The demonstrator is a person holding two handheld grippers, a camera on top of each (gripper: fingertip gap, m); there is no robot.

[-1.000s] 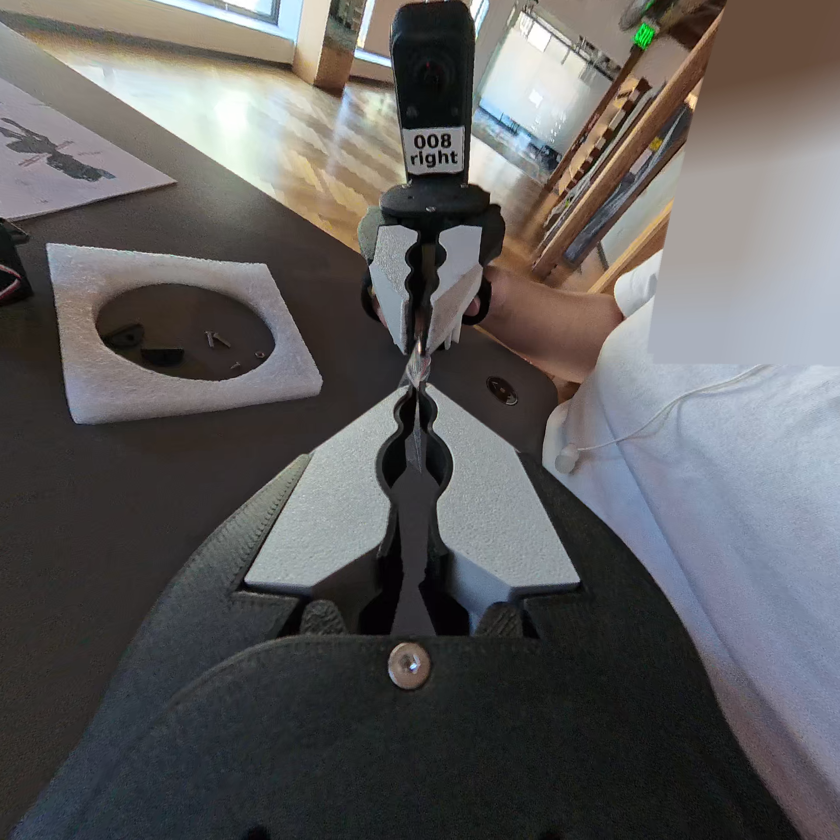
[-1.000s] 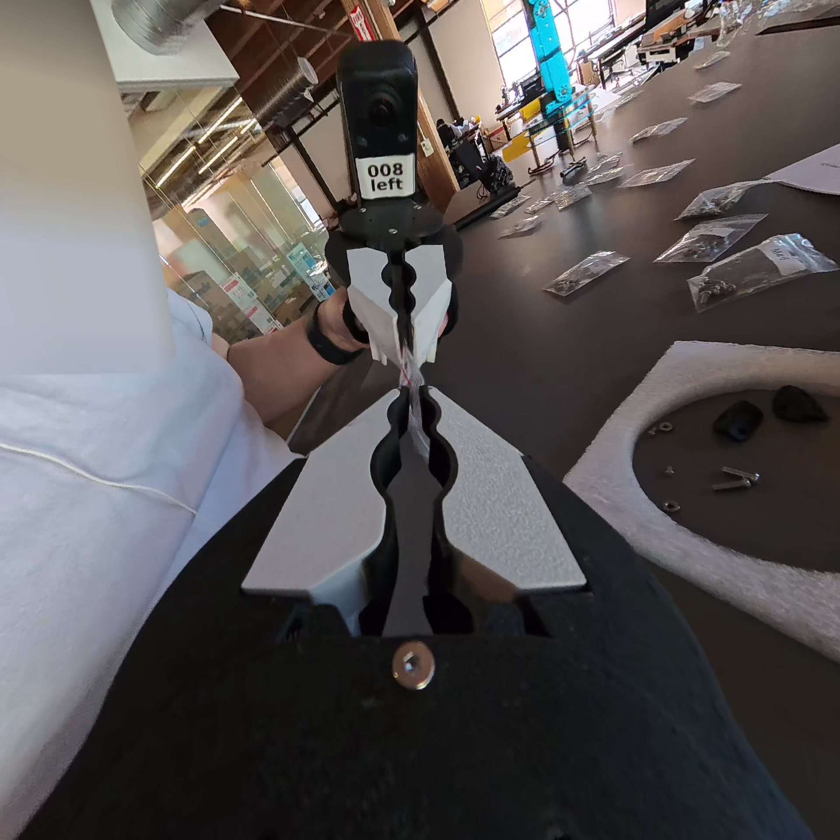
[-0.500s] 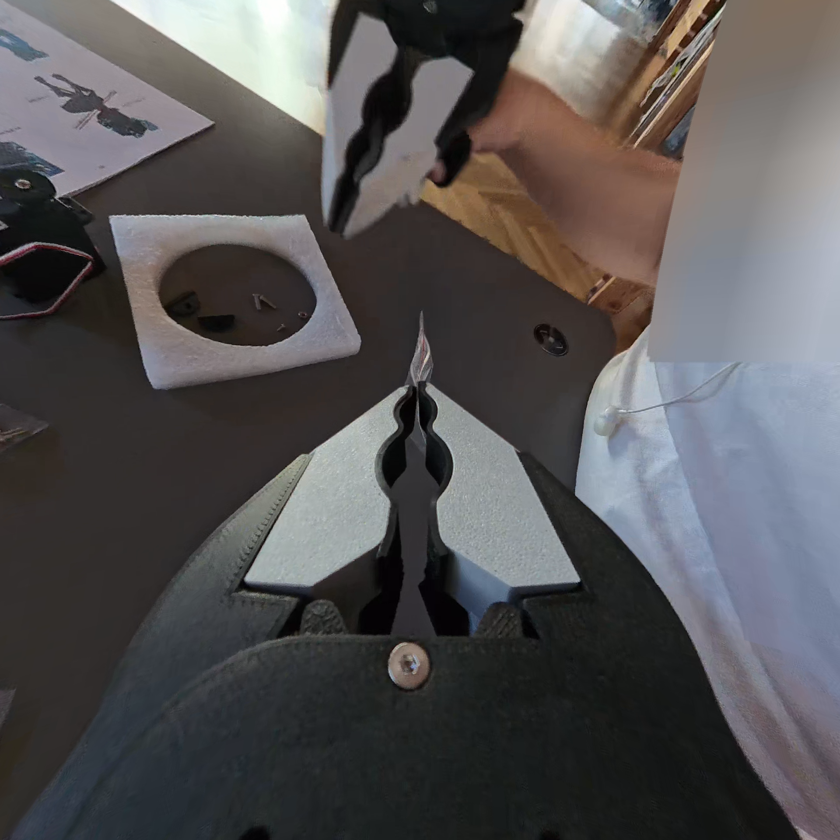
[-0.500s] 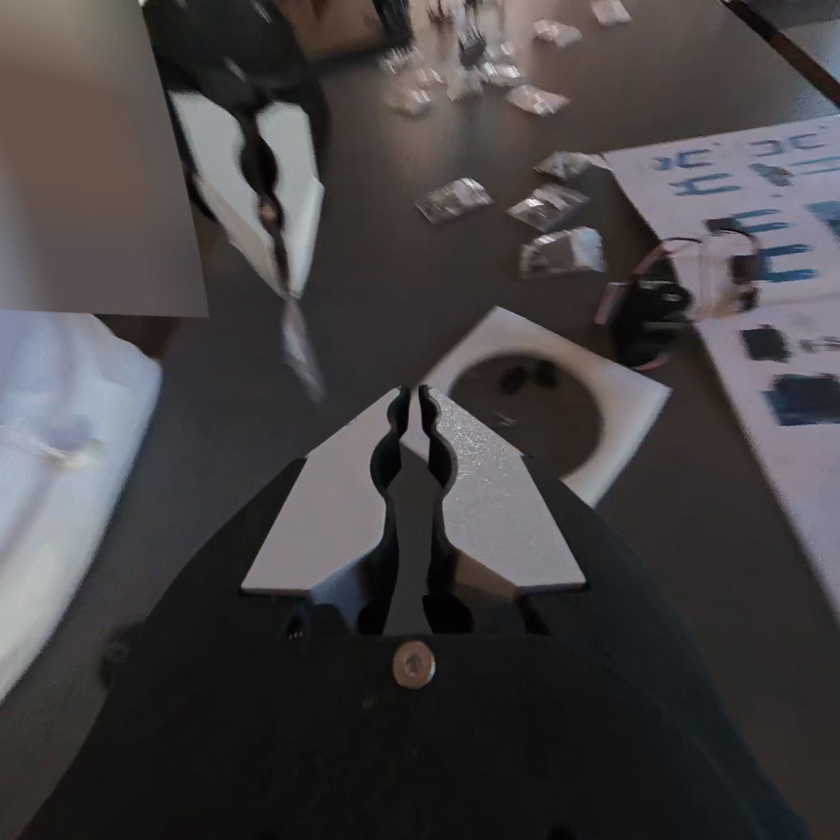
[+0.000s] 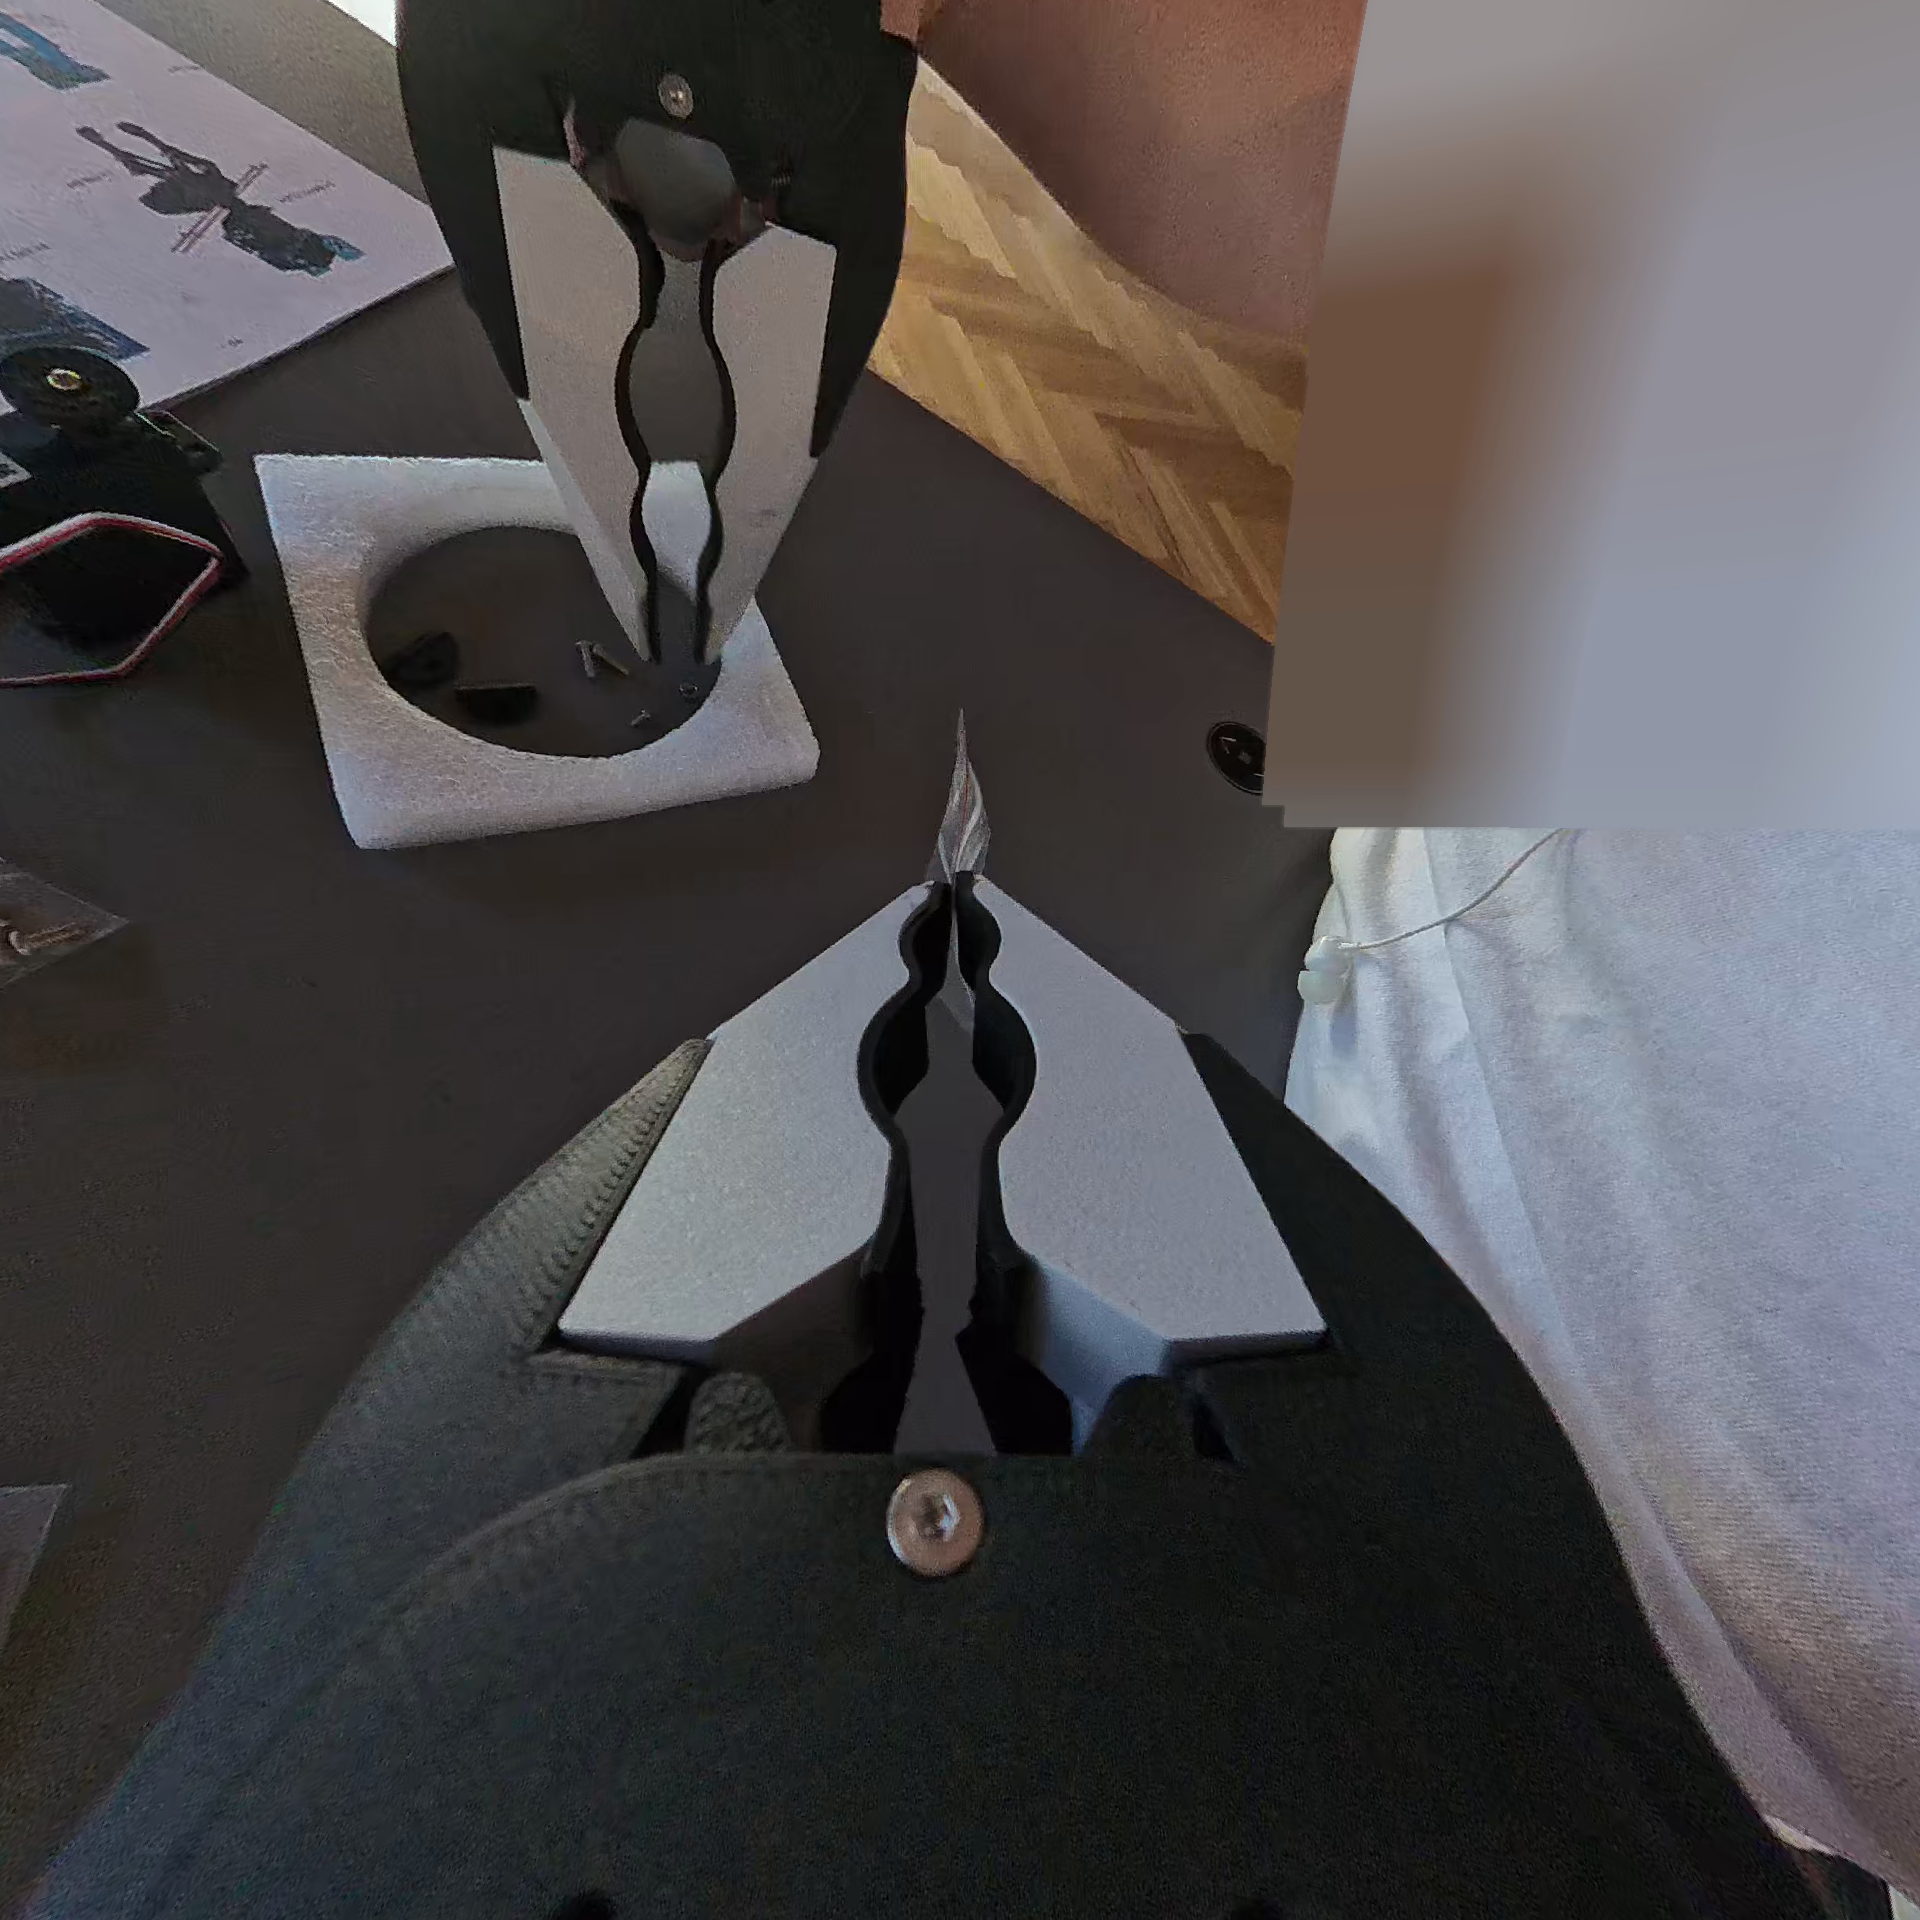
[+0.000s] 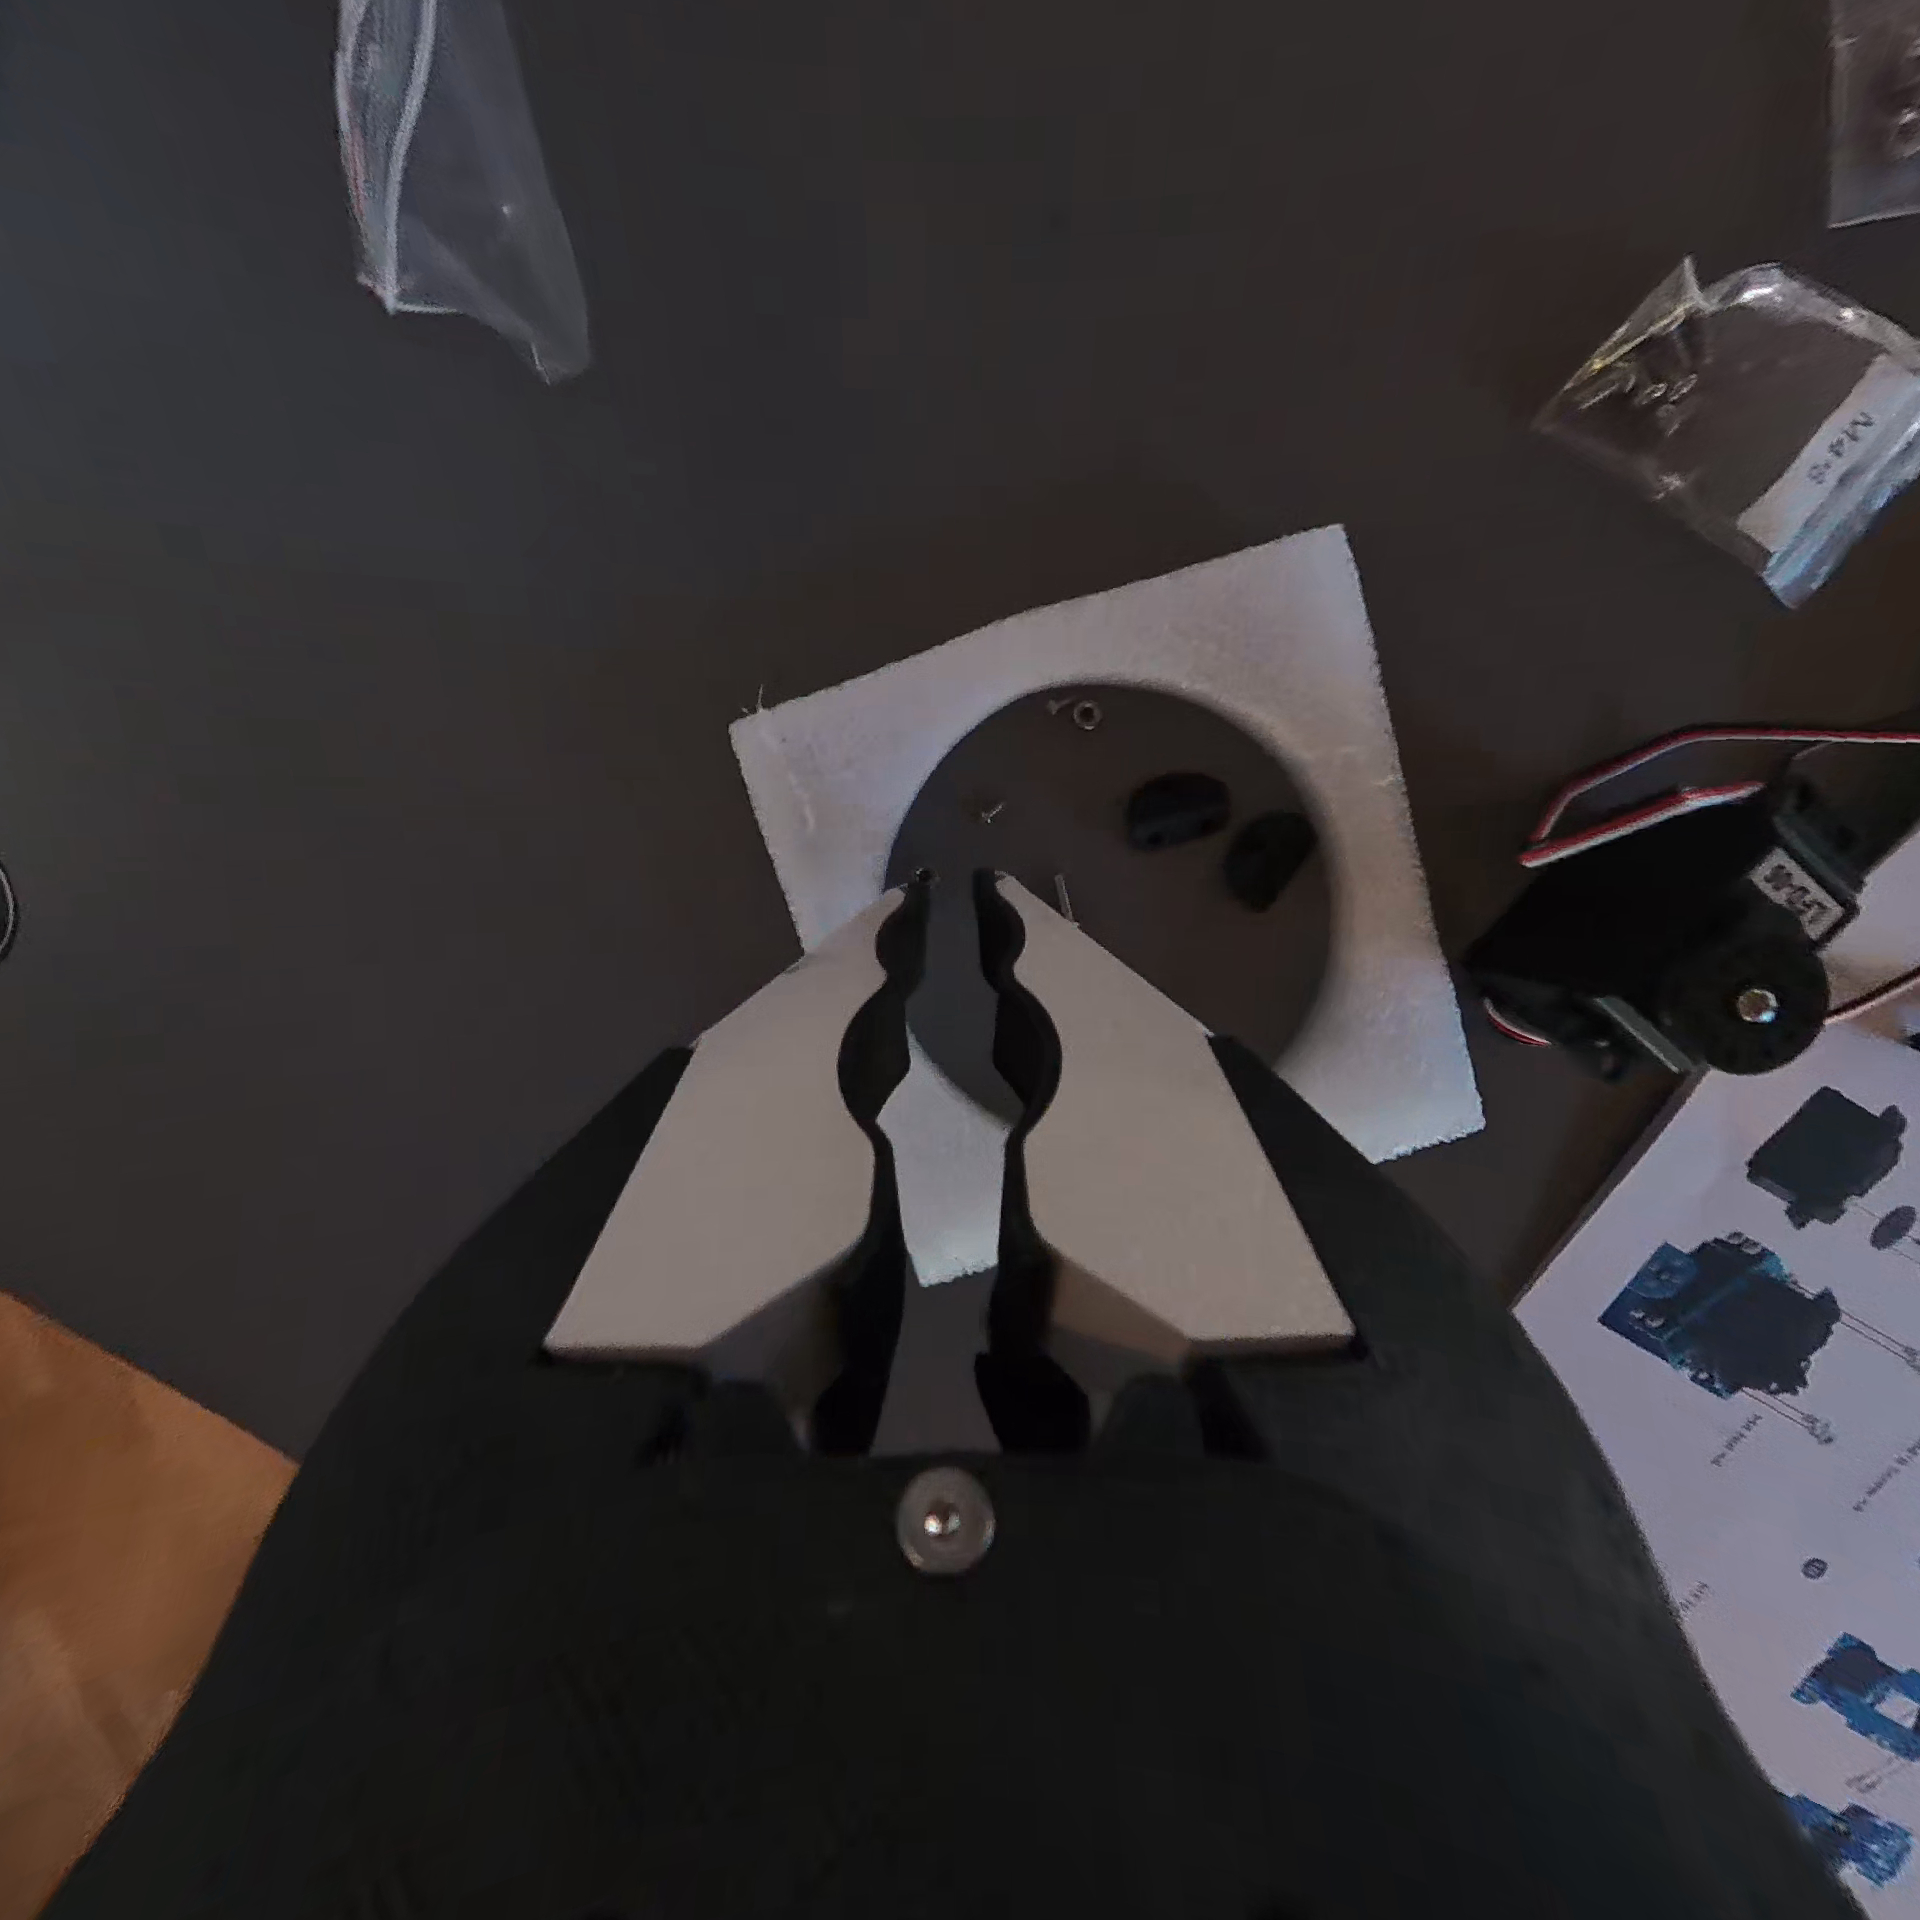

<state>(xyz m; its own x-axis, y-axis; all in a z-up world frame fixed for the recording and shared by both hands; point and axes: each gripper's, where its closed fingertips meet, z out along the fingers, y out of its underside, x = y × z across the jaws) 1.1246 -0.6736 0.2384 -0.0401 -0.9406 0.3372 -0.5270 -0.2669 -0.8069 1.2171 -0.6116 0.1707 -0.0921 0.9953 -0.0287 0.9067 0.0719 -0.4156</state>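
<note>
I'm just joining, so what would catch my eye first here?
The right gripper, jaws slightly apart, points down into the round hole of a white foam square holding small screws. Nearer the person, the left gripper pinches a thin clear plastic bag edge-on.

Screws (image 6: 1075, 710) in foam ring (image 6: 1049, 665) too small to identify

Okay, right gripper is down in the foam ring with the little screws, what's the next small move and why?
Probably nudge the right gripper sideways until one small screw sits between its tips, then close. Its jaws stand slightly apart with nothing between them, hovering inside the white foam ring, and that screw lies just beside one fingertip. The left gripper is shut on a small clear bag.
</note>
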